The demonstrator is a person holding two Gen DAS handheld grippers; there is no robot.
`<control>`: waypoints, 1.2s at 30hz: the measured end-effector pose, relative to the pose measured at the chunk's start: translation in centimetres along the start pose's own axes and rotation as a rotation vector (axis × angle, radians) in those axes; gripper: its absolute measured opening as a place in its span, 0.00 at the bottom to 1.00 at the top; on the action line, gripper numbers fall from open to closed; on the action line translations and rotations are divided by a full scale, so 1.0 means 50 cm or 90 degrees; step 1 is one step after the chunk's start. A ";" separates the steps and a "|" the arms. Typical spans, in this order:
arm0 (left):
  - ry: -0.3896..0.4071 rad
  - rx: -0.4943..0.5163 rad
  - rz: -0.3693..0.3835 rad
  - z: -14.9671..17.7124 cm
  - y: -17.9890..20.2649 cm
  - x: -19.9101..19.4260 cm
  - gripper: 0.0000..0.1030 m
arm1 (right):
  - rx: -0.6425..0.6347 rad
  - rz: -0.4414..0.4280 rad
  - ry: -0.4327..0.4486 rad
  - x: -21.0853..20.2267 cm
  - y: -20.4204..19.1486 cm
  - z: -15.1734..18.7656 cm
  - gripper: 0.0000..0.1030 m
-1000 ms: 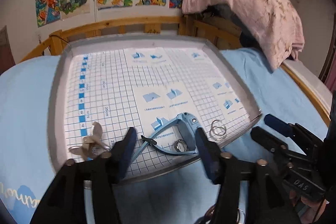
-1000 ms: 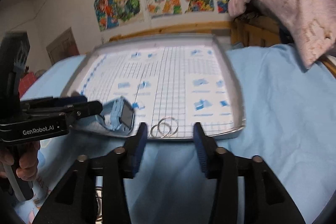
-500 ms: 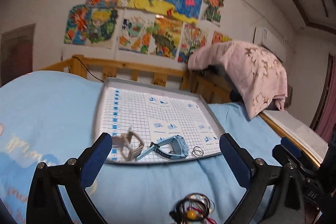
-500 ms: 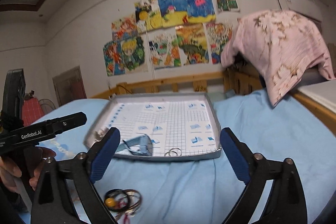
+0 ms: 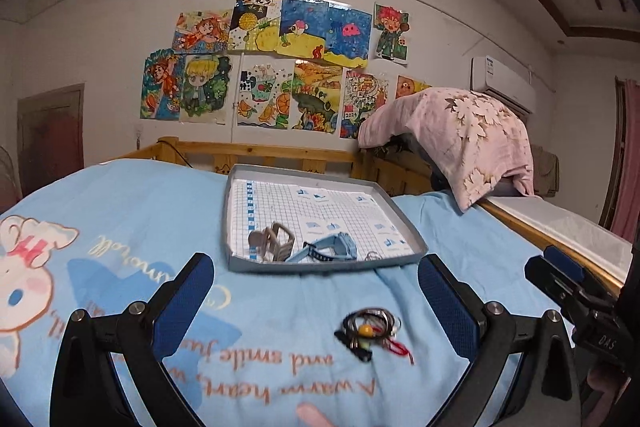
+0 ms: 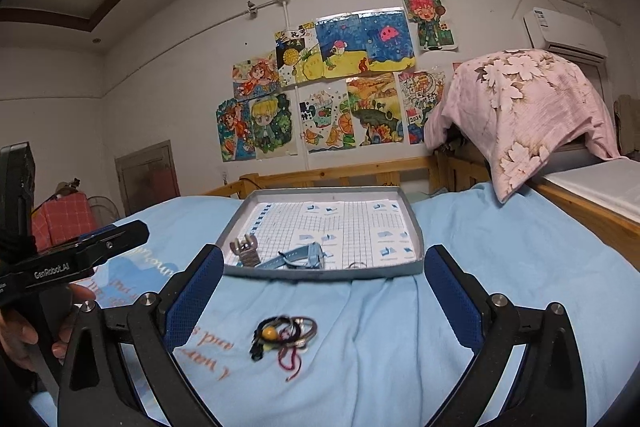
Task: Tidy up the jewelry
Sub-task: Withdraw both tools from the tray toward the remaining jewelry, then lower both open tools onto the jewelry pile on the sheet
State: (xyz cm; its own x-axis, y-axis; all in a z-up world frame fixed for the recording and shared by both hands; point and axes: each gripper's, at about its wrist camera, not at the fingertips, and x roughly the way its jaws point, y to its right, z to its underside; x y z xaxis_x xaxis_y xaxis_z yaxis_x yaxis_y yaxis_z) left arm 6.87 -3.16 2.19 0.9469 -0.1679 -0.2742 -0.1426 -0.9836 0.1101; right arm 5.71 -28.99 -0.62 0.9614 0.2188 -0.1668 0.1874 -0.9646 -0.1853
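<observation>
A grey tray (image 5: 240, 187) lies on the blue bedsheet and holds a blue watch (image 5: 336, 247), a beige hair clip (image 5: 272, 241) and thin metal rings (image 5: 374, 255). Nearer to me, a tangle of bracelets with a yellow bead and a red string (image 5: 370, 331) rests on the sheet. My left gripper (image 5: 315, 269) stands wide open and empty, short of the tray. In the right wrist view the tray (image 6: 416, 227), watch (image 6: 304, 255) and tangle (image 6: 286, 335) show again. My right gripper (image 6: 324, 259) is opening, with nothing between its jaws.
A wooden bed rail (image 5: 260, 151) runs behind the tray. A pink floral cloth (image 5: 460, 135) drapes over something at the right, beside a second bed's wooden edge (image 5: 540, 231). A hand (image 6: 20, 339) holds the left gripper's handle at the far left.
Both grippers have pulled back from the tray and opened wide. The watch and rings stay in the tray. The bracelet tangle on the sheet has come into view.
</observation>
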 end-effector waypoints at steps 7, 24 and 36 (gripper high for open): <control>-0.012 0.001 -0.003 0.036 -0.003 -0.030 1.00 | -0.021 -0.004 -0.014 -0.043 -0.018 0.029 0.96; -0.029 -0.006 -0.004 0.035 -0.029 -0.012 1.00 | -0.042 -0.003 -0.035 -0.024 -0.032 0.026 0.96; -0.050 0.015 -0.029 0.005 -0.050 0.073 1.00 | -0.055 0.005 -0.028 0.061 -0.029 -0.018 0.96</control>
State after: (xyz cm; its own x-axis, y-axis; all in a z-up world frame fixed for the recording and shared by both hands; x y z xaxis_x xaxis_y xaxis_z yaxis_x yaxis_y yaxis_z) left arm 10.62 -1.34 0.70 0.9270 -0.1265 -0.3532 -0.1073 -0.9915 0.0737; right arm 8.56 -27.07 0.01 0.9535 0.2153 -0.2109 0.1980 -0.9751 -0.1002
